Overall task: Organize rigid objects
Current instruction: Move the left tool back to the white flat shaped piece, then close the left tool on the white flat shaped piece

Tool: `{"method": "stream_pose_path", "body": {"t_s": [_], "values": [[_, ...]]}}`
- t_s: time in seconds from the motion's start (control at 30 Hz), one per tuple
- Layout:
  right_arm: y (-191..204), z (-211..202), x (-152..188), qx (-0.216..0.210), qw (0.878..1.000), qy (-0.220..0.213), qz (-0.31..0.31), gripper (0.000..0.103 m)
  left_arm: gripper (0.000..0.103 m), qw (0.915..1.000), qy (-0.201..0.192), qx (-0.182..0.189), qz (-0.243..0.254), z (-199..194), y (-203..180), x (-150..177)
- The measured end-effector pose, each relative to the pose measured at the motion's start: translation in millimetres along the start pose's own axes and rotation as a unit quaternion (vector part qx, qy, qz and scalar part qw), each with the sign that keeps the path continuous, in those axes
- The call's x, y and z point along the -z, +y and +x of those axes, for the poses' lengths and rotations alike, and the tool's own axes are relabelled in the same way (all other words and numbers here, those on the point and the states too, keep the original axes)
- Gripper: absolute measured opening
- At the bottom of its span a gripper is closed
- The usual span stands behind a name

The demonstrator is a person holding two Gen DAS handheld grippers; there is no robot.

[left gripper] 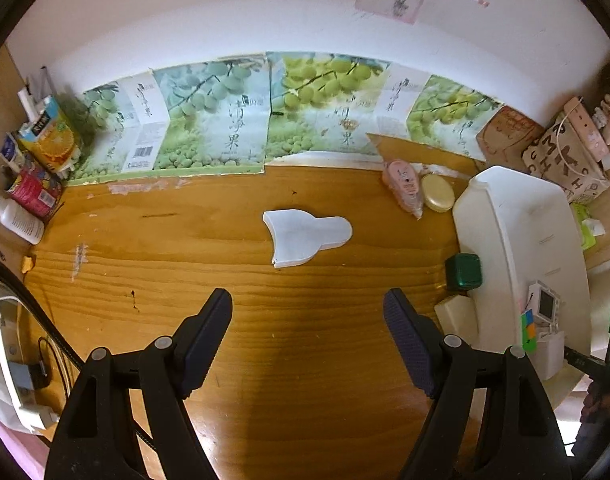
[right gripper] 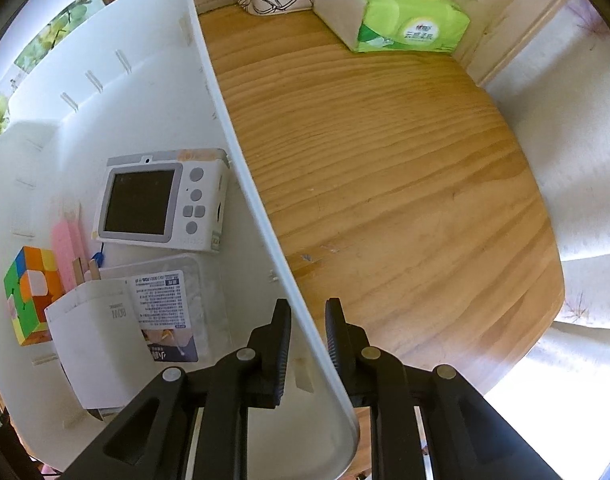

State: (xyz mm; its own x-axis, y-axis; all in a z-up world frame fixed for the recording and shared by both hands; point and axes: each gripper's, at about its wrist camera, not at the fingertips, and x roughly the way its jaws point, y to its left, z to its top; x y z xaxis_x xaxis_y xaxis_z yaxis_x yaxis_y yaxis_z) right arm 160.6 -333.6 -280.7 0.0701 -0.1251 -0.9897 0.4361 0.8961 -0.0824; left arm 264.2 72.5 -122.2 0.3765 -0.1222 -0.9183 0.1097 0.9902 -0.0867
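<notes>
With the right gripper we are clamping the rim of the white plastic bin, jaws nearly closed on its wall. The left gripper is hanging wide and empty over the wooden tabletop. The flat white bottle-shaped piece is lying just beyond its fingertips; we should be straddling its narrow neck squarely before closing, while steadying the bin.
</notes>
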Motion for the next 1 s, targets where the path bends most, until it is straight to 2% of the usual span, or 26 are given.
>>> {"method": "stream_pose_path", "body": {"t_s": [0.17,0.27,0.43,0.57,0.83,1.0], "values": [[0,0,1,0.003,1.000,0.001,0.004,0.018,0.081,0.9988,0.023,0.042,0.011,21,7,-13],[0,1,0,0.002,1.000,0.003,0.007,0.018,0.081,0.9978,0.036,0.055,0.004,37,9,-22],[-2,2,-1,-0.003,1.000,0.008,0.012,0.018,0.081,0.9939,0.068,0.076,-0.041,66,11,-35],[-4,6,-2,-0.003,1.000,0.016,0.015,0.018,0.081,0.9854,0.102,0.096,-0.097,91,15,-42],[-5,16,-8,-0.005,0.999,0.029,0.015,0.018,0.090,0.9818,0.138,0.077,-0.105,116,8,-55],[-4,23,-11,-0.006,0.999,0.034,0.015,0.018,0.096,0.9825,0.147,0.051,-0.102,125,7,-64]]}}
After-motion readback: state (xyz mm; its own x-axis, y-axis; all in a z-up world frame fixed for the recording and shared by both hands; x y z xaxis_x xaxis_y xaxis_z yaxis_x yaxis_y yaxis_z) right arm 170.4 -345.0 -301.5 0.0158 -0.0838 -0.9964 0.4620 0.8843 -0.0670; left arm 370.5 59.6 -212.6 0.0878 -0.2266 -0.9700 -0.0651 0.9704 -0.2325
